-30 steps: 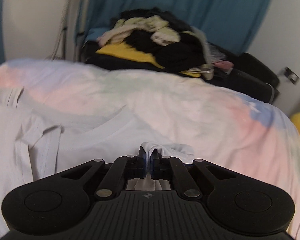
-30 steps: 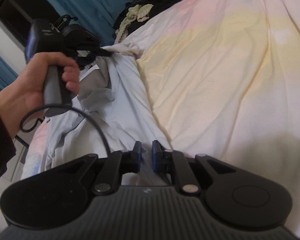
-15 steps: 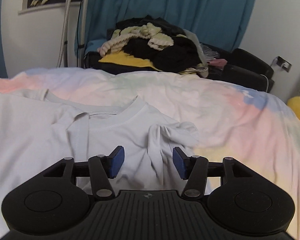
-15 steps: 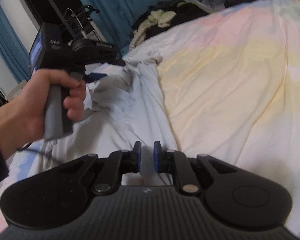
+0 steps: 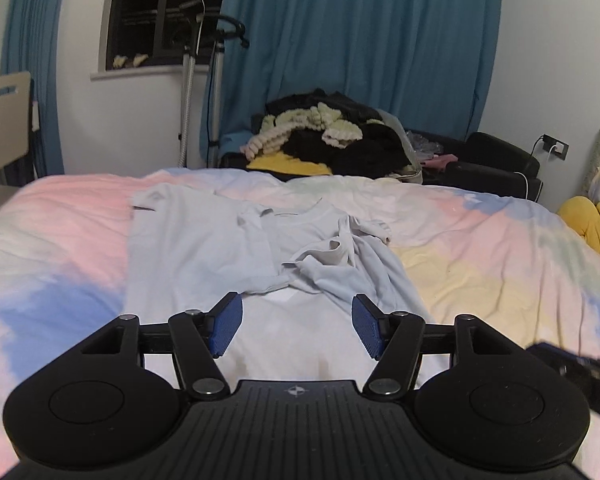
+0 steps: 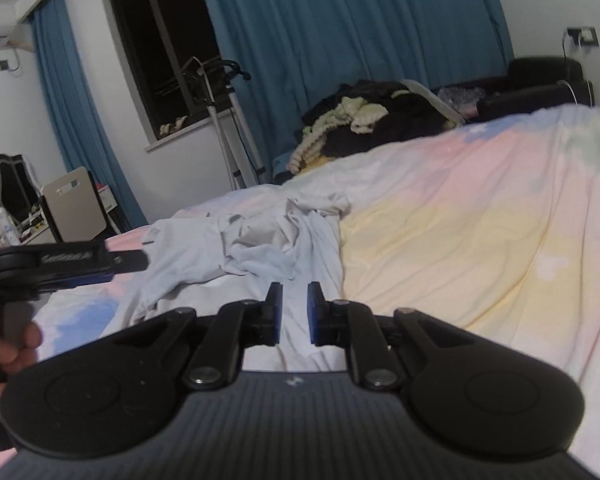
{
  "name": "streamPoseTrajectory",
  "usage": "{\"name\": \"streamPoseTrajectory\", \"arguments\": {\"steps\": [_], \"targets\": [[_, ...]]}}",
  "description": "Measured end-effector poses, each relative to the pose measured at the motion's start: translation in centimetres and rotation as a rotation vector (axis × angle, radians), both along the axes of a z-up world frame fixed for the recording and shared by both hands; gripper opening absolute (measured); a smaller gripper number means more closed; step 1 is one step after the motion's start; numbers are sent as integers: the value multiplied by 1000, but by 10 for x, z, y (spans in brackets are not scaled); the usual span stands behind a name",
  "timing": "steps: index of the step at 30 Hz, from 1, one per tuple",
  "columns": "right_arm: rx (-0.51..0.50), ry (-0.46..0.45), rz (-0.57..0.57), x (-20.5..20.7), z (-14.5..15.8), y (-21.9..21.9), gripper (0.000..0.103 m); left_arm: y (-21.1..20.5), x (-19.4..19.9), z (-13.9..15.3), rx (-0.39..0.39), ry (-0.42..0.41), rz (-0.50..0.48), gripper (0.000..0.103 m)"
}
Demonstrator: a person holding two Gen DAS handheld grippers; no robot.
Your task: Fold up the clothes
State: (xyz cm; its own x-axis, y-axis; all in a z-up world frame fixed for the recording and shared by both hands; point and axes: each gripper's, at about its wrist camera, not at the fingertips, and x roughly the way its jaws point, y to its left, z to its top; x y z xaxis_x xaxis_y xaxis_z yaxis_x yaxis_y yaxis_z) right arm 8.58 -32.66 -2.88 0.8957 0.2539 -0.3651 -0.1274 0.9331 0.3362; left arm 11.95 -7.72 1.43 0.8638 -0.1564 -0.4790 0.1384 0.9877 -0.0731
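Note:
A white T-shirt [image 5: 204, 248] lies spread on the pastel bedspread [image 5: 480, 264], collar toward the far side. Its right sleeve [image 5: 340, 250] is bunched and turned inward over the body. My left gripper [image 5: 296, 328] hovers open above the shirt's lower part, blue pads [image 5: 228, 326] wide apart and empty. In the right wrist view the same T-shirt [image 6: 260, 248] lies ahead, crumpled in the middle. My right gripper [image 6: 294, 312] hangs over the shirt's near edge; its jaws stand a narrow gap apart with nothing between them. A hand [image 6: 8, 344] holds the left gripper [image 6: 60, 264] at the left.
A heap of dark, cream and yellow clothes [image 5: 332, 144] sits beyond the bed's far edge, before blue curtains [image 5: 360, 40]. A chair [image 5: 4, 124] stands at the left, a black seat [image 5: 496, 164] and wall socket [image 5: 556, 146] at the right. Yellow fabric [image 5: 596, 228] lies on the bed's right side.
My left gripper let go of the shirt sleeve, opened wide and drew back and up. The sleeve now lies bunched on the shirt. My right gripper also rose and levelled off.

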Motion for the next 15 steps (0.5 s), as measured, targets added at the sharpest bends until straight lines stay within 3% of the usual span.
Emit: {"name": "streamPoseTrajectory", "arguments": {"steps": [4, 8, 11, 12, 15], "targets": [[6, -34, 36, -26, 16, 5, 15, 3, -56, 3, -8, -45, -13, 72], [44, -46, 35, -56, 27, 0, 15, -7, -78, -11, -75, -11, -84, 75], [96, -47, 6, -71, 32, -15, 32, -16, -92, -22, -126, 21, -143, 75], [112, -48, -7, -76, 33, -20, 45, -19, -97, -26, -143, 32, -162, 75], [157, -63, -57, -81, 40, -37, 49, -28, -111, -37, -194, 65, -221, 75]]}}
